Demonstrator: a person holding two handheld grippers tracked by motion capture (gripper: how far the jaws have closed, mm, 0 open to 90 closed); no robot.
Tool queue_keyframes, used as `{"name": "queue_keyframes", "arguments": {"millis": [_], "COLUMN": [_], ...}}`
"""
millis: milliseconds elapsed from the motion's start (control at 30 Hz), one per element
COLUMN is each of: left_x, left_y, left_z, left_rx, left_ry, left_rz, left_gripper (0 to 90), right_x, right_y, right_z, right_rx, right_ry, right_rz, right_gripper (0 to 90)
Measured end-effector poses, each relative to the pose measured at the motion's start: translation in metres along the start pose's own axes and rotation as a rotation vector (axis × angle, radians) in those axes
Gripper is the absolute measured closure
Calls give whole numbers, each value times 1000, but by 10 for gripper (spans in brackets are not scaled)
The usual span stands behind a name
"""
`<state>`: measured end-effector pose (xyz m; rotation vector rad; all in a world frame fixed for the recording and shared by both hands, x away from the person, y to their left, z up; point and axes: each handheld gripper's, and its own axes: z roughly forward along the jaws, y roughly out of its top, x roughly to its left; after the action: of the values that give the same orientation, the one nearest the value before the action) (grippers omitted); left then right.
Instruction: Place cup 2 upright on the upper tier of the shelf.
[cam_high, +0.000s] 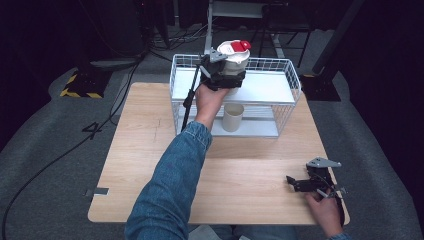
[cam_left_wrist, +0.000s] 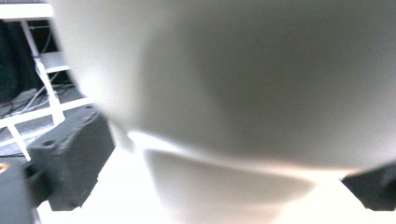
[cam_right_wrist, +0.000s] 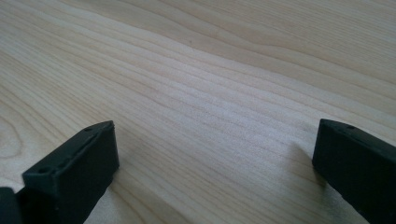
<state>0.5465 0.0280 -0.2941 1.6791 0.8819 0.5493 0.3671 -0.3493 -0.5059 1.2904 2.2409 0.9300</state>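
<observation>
While the high view shows the left tool clamping a red-lidded white container, the right tool gapes empty.

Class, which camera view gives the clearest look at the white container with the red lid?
The high view: it shows the whole white container, red lid on top, held by the left tool over the wire rack's upper shelf. The left gripper view shows its blurred white wall up close; the right gripper view shows tabletop.
</observation>
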Motion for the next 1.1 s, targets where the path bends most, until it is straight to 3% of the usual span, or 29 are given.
{"name": "queue_keyframes", "arguments": {"millis": [567, 1100], "left_x": [-1, -11], "left_y": [0, -12], "left_z": [-39, -103], "left_rx": [-28, -54], "left_ry": [-23, -44], "left_rz": [20, 50], "left_gripper": [0, 0], "right_x": [0, -1], "right_y": [0, 1], "right_z": [0, 1], "right_rx": [0, 3], "right_ry": [0, 10], "right_rz": [0, -5], "right_gripper": [5, 2]}}
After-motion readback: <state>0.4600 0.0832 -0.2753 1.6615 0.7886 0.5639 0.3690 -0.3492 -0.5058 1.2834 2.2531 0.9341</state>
